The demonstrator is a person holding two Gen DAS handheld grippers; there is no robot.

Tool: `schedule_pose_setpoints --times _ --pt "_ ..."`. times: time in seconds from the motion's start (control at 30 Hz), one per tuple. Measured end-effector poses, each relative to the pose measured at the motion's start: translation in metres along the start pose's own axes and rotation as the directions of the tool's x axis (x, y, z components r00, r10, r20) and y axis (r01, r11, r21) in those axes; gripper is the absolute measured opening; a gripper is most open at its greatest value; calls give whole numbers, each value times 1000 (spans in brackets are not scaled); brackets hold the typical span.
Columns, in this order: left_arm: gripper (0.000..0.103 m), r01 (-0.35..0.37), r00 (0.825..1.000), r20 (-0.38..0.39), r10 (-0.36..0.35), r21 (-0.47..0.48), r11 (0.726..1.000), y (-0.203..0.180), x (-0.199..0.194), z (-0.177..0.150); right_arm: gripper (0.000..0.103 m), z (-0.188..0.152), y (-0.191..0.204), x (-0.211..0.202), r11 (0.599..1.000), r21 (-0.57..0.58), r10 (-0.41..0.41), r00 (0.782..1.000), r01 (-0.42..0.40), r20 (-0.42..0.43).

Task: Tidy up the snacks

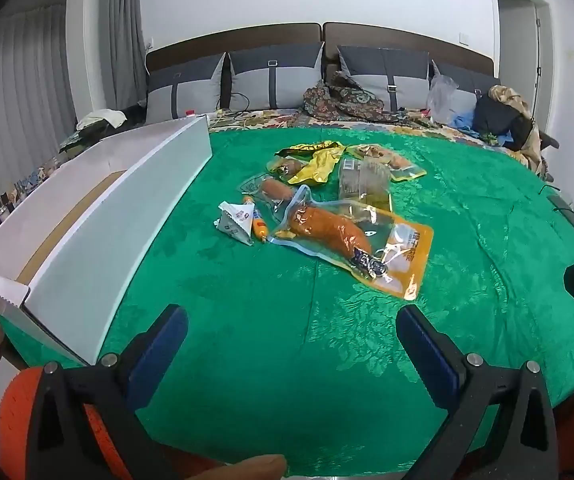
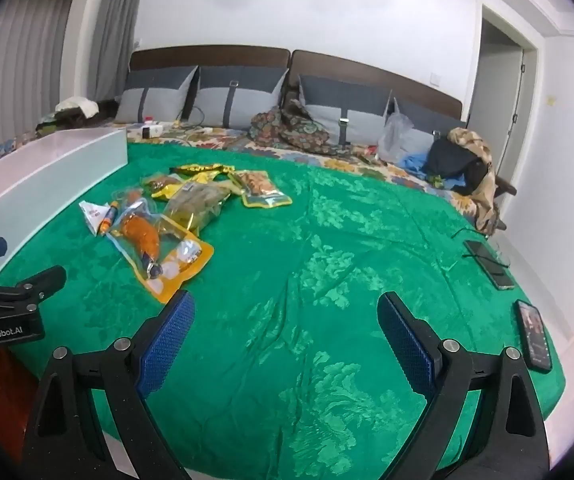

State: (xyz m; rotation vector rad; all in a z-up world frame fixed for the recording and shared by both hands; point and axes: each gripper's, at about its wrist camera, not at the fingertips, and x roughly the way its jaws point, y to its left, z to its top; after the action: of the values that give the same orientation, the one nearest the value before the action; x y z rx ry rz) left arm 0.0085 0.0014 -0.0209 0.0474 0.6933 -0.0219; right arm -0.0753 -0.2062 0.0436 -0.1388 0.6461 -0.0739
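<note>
Several snack packs lie in a loose pile on the green bedspread (image 1: pixel 247 360). Nearest is a clear, orange-edged pouch with a drumstick (image 1: pixel 351 240) (image 2: pixel 155 248). Left of it lie a white triangular pack (image 1: pixel 236 220) (image 2: pixel 92 214) and a small orange sausage stick (image 1: pixel 259 224). Behind are a yellow bag (image 1: pixel 319 160) (image 2: pixel 199 172), a clear pack (image 1: pixel 363 180) and more pouches (image 2: pixel 263 188). My left gripper (image 1: pixel 291 320) stands open above bare cloth, short of the pile. My right gripper (image 2: pixel 286 308) is open too, right of the pile, nothing between its fingers.
A long white cardboard box (image 1: pixel 99 216) (image 2: pixel 47 168) stands open along the left side of the bed. Two phones (image 2: pixel 533 336) (image 2: pixel 487 264) with a cable lie at the right edge. Pillows, clothes and a plastic bag line the headboard.
</note>
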Motion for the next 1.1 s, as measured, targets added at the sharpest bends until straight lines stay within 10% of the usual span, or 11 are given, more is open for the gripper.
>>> schedule_pose_setpoints --times 1.1 --pt "103 1 992 -123 -4 -24 1000 -1 39 -12 95 -21 -2 16 1000 -29 8 997 -10 -72"
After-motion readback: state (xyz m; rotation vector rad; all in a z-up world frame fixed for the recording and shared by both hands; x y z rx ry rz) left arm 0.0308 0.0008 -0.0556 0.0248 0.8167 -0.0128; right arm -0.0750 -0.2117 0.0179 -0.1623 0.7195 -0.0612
